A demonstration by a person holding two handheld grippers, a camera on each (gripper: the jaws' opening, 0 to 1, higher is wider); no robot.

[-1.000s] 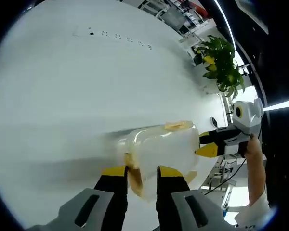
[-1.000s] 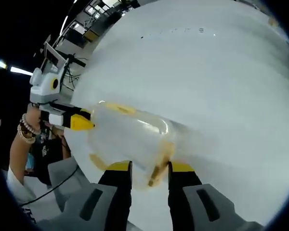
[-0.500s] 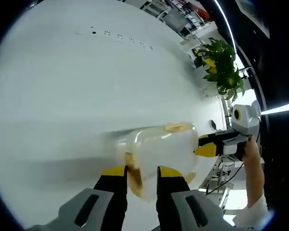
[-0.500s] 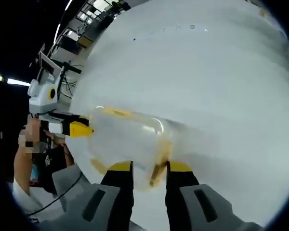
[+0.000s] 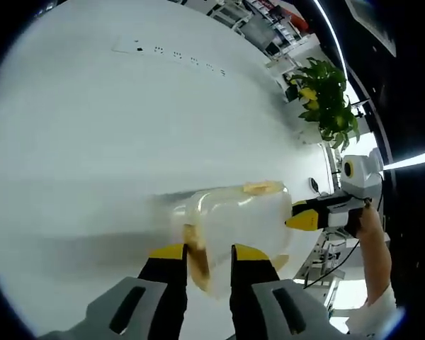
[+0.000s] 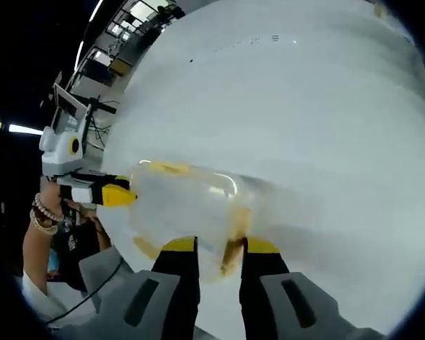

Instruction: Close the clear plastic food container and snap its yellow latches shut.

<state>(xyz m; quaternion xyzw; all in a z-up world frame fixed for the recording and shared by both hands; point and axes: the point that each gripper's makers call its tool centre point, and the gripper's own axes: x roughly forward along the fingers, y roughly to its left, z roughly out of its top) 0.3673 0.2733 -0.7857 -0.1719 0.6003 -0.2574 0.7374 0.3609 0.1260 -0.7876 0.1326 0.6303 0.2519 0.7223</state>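
Little has changed: both tongs, left (image 5: 203, 253) and right (image 6: 211, 248), stay clenched on opposite latches of the container (image 5: 234, 219), low in frame; the ends look pinched shut.

Beyond the clear container (image 5: 234, 219), the white table (image 5: 113, 120) lay bare and open on its far side. The left gripper (image 5: 207, 253) crowded one end of the container, the right gripper (image 6: 218, 246) the opposite end. A potted plant (image 5: 326, 99) stood well apart from the container, past the table's edge.
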